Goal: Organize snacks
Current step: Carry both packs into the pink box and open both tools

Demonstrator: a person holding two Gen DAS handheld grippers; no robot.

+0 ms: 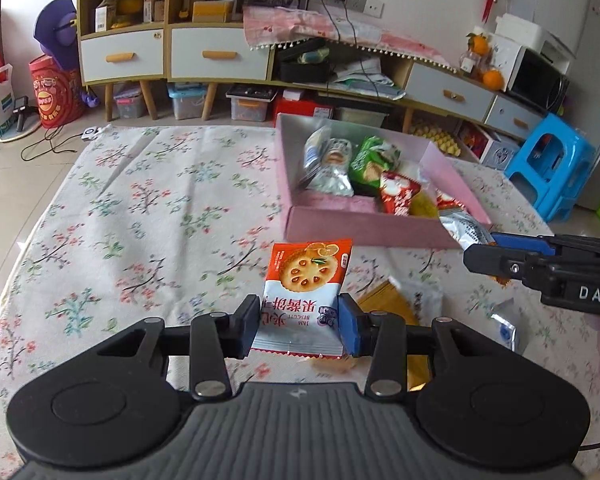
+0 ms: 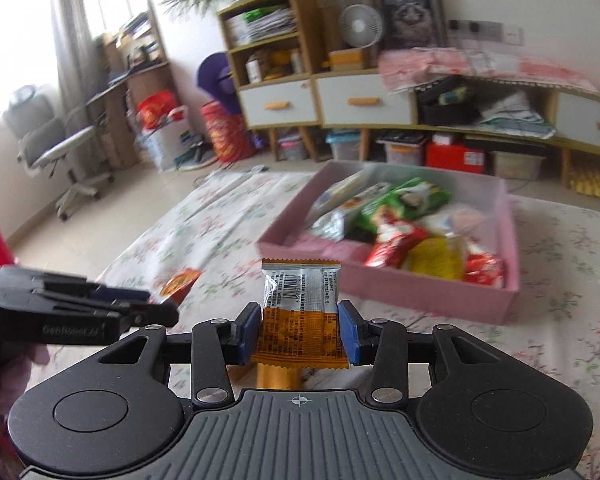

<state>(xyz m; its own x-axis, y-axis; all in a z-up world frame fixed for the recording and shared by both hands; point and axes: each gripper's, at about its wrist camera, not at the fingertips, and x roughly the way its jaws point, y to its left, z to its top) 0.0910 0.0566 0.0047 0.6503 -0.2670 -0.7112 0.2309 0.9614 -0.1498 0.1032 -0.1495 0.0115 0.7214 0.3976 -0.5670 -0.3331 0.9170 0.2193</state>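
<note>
The jam biscuit packet [image 1: 306, 280], red at the top and white lower down, stands upright between the two pads of the left hand-held gripper [image 1: 299, 326]. The pads press on both side edges of the packet, so the jaws are only a little apart, about the width of the packet. It is lifted above the table [image 1: 140, 208], which has a floral cloth.

The orange and silver packet [image 2: 300, 312] shows its back with a barcode. It is clamped in the same way by the right hand-held gripper [image 2: 299, 330], with the blue pads on both sides and a narrow opening.

Beyond both packets the pink box [image 1: 364, 232] sits on the table. It already contains many snacks: a green bag [image 1: 374, 160], a red wrapper [image 1: 398, 194], some silver bags and a yellow one. In the left wrist view, the right hand-held gripper comes in from the right edge, near the front corner of the box. More packets lie on the cloth below it, among them a flat yellow one [image 1: 388, 300].

Behind the table a wooden cabinet [image 1: 172, 52] with white drawers stands on the floor.
</note>
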